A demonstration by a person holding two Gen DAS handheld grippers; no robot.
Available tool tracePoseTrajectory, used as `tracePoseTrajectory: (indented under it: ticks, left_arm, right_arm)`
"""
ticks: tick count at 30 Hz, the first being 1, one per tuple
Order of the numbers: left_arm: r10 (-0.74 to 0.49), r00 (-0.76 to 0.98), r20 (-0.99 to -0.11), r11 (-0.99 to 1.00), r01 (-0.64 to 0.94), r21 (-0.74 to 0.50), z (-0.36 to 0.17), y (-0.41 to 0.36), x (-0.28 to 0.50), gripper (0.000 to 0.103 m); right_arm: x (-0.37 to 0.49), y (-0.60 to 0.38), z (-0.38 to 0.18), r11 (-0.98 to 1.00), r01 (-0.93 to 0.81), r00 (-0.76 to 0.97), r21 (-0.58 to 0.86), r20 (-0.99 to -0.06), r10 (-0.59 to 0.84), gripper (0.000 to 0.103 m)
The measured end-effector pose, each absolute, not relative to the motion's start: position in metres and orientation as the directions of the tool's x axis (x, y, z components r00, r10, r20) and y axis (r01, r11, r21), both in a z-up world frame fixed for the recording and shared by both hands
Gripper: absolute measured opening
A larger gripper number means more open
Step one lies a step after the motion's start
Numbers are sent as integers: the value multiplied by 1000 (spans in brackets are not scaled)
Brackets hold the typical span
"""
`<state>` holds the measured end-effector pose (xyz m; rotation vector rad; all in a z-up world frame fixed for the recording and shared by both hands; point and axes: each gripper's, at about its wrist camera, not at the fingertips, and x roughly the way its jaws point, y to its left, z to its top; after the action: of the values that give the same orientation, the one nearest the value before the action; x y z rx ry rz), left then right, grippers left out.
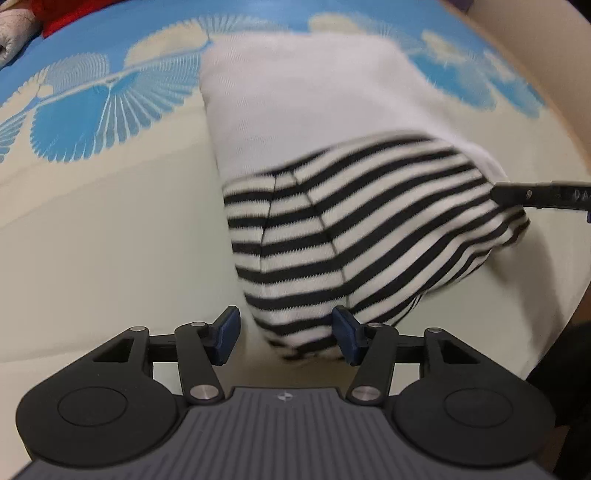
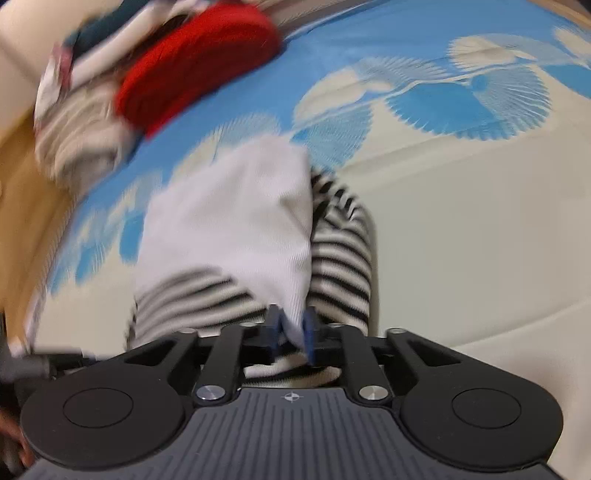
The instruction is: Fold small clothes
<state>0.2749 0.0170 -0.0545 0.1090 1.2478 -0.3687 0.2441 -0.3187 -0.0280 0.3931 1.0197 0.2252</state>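
Observation:
A small garment with a plain white body (image 1: 295, 96) and black-and-white striped parts (image 1: 343, 236) lies partly folded on the bedsheet. My left gripper (image 1: 286, 339) is open, its blue pads on either side of the striped near corner without closing on it. My right gripper (image 2: 291, 328) is shut on the garment's near edge, pinching white cloth (image 2: 236, 221) over striped cloth (image 2: 340, 258). The right gripper's finger (image 1: 535, 195) shows in the left wrist view at the garment's right edge. The right wrist view is blurred.
The sheet is cream (image 1: 92, 229) with blue fan patterns (image 1: 92, 122). A pile of other clothes with a red knit piece (image 2: 195, 62) lies at the far side, also glimpsed in the left wrist view (image 1: 55, 14). A wooden surface (image 2: 22, 206) borders the sheet.

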Motion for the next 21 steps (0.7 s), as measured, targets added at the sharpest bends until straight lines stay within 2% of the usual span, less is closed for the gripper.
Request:
tracePoseTrajectory:
  ticks: [3, 6, 8, 10, 12, 14, 16, 18, 21]
  left_arm:
    - [-193, 301, -934, 942, 324, -90, -46, 15, 271, 64]
    - [-138, 388, -911, 952, 306, -15, -27, 14, 259, 68]
    - [-111, 450, -886, 953, 300, 33, -11, 15, 246, 80]
    - [-78, 521, -850, 954, 286, 88, 9, 18, 233, 83]
    - [-47, 597, -801, 959, 251, 130, 31, 22, 215, 84]
    - [-37, 662, -749, 967, 213, 141, 51, 23, 193, 93]
    - [-37, 709, -704, 973, 185, 135, 64, 21, 167, 93]
    - [-51, 730, -682, 977, 179, 119, 69, 14, 142, 94]
    - [-70, 741, -668, 982, 168, 83, 67, 0, 109, 94]
  right_arm:
    - [247, -304, -52, 977, -25, 409, 210, -890, 202, 28]
    - [245, -304, -48, 985, -6, 440, 174, -884, 158, 28]
    - [238, -307, -34, 989, 30, 493, 142, -863, 109, 34]
    - [228, -310, -17, 992, 51, 561, 116, -825, 68, 42]
    - [213, -310, 7, 995, 34, 635, 99, -771, 55, 45]
    - [193, -309, 32, 996, 16, 710, 92, -702, 53, 57]
    - [171, -307, 52, 996, -11, 772, 91, -632, 66, 76]
    - [143, -303, 67, 996, -21, 819, 91, -569, 69, 87]
    - [114, -297, 82, 993, -21, 858, 119, -508, 79, 90]
